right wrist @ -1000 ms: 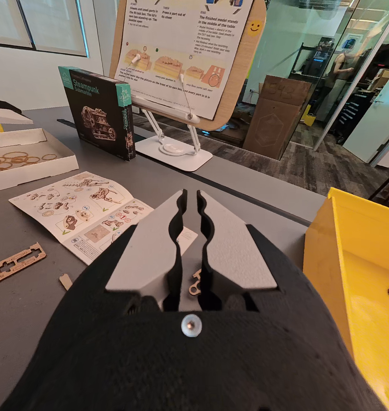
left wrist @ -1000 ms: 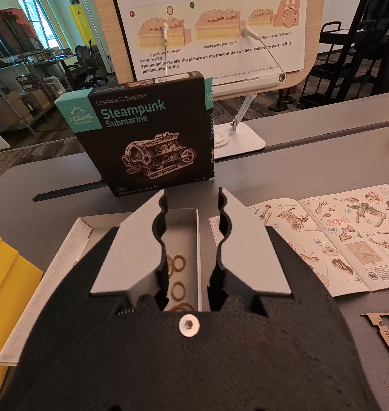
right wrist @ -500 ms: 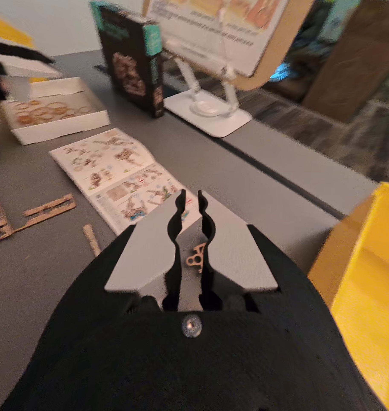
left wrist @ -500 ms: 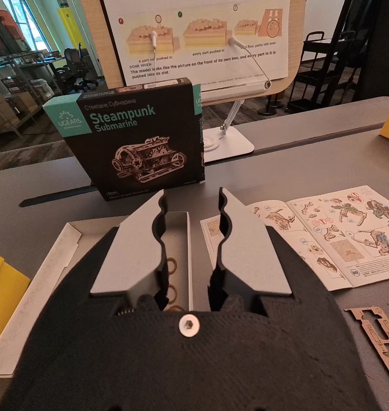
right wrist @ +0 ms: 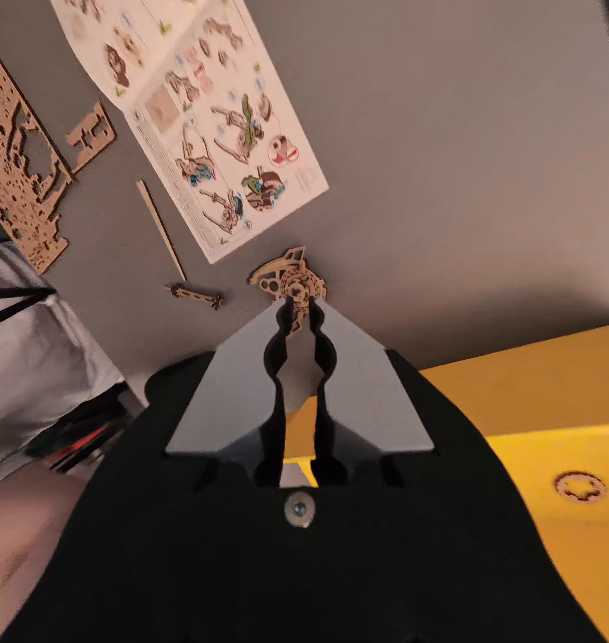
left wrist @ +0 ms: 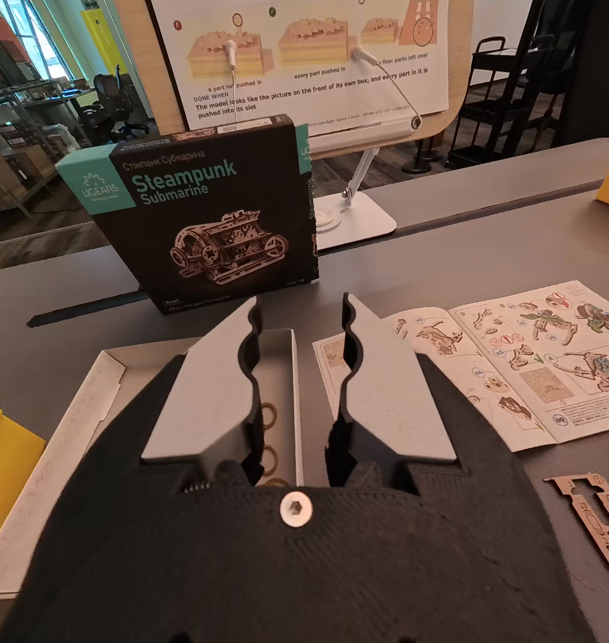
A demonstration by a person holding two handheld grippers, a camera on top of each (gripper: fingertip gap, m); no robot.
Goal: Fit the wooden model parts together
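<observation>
Our right gripper (right wrist: 299,303) pinches a thin, light, brittle-looking wooden gear assembly (right wrist: 292,283) by its near edge above the grey table (right wrist: 452,146), while our left gripper (left wrist: 300,309) hovers open and empty.

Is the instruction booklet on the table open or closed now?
Open. The instruction booklet lies spread flat on the grey table, with two illustrated pages showing either side of a centre fold, to the right of the left gripper.

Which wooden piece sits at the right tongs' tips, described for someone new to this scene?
Start at the open illustrated instruction booklet on the grey table. Just below its near corner lies a small tan wooden assembly. Unlike the thin stick and notched rod nearby, it carries a round engraved gear.
</observation>
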